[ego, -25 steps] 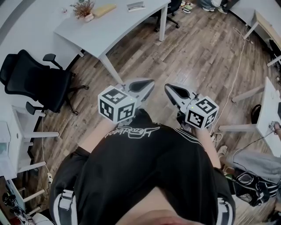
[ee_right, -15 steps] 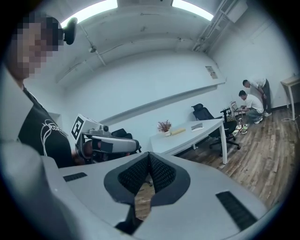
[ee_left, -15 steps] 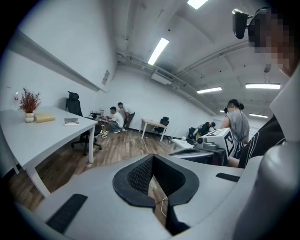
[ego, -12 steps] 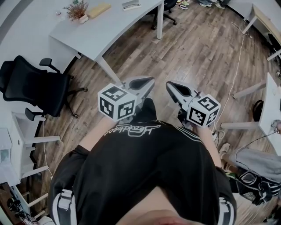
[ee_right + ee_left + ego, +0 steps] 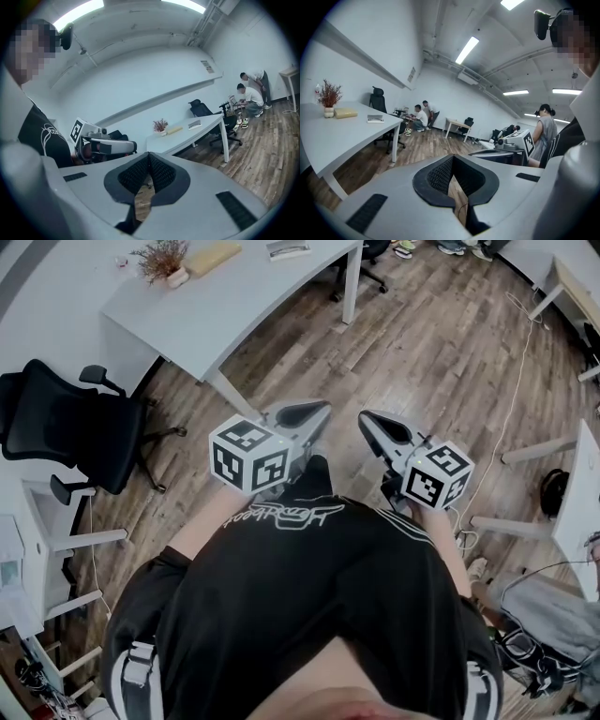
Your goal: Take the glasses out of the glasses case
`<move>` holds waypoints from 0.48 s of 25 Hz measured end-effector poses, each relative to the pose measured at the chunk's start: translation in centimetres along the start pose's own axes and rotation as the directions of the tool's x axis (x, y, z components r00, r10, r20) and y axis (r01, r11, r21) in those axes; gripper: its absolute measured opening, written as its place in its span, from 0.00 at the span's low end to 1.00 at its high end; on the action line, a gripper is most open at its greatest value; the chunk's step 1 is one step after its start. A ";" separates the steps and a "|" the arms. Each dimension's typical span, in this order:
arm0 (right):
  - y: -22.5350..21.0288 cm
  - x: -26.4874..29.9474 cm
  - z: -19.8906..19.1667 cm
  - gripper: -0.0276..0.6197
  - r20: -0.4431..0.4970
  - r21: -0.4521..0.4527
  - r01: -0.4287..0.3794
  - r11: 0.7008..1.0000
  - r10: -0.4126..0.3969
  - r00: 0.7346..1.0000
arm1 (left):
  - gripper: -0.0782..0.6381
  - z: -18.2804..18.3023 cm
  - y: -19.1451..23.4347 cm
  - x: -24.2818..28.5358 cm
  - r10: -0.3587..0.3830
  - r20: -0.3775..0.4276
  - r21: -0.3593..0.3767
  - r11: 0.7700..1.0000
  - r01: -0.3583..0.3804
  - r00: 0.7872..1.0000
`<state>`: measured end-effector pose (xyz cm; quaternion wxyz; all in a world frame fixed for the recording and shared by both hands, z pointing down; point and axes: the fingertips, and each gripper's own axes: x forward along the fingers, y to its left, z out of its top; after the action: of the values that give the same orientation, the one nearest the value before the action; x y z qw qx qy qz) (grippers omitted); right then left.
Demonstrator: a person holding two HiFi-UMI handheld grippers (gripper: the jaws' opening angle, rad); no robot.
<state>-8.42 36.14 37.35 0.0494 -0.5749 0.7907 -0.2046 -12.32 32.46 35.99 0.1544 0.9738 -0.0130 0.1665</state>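
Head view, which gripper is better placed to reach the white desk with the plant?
Left, probably. The white desk lies ahead and to the left, nearer the left gripper; the right gripper is alongside, farther off. Both are shut and empty.

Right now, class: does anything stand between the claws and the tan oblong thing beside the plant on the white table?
Nothing visible does. The left claw and right claw, both shut and empty, hang over wood floor; the tan thing lies on the white table ahead, beside the plant.
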 end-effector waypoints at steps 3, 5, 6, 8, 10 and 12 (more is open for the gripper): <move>-2.0 2.6 1.4 0.06 -0.006 0.008 -0.004 1.000 0.004 1.000 | 0.12 1.5 3.2 1.1 0.011 -0.001 -0.013 1.000 -0.011 1.000; -3.5 4.5 2.4 0.06 -0.011 0.015 -0.002 1.000 0.003 1.000 | 0.12 2.9 5.5 1.8 0.015 -0.001 -0.019 1.000 -0.015 1.000; -4.3 5.5 3.0 0.06 -0.014 0.018 0.000 1.000 0.001 1.000 | 0.12 3.6 6.7 2.2 0.016 -0.001 -0.023 1.000 -0.016 1.000; -6.0 7.6 4.4 0.06 -0.018 0.024 0.006 1.000 -0.005 1.000 | 0.12 5.0 9.4 3.1 0.017 -0.003 -0.032 0.999 -0.017 1.000; -7.9 9.7 6.0 0.06 -0.019 0.027 0.012 1.000 -0.011 1.000 | 0.12 6.5 12.1 4.2 0.018 -0.004 -0.039 0.999 -0.018 1.000; -10.0 12.0 7.6 0.06 -0.019 0.025 0.019 1.000 -0.018 1.000 | 0.12 8.3 15.0 5.4 0.021 -0.007 -0.039 0.999 -0.021 1.000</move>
<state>-1.21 20.41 36.10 0.0470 -0.5795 0.7832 -0.2203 -5.74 15.80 34.77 0.1717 0.9699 -0.0260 0.1710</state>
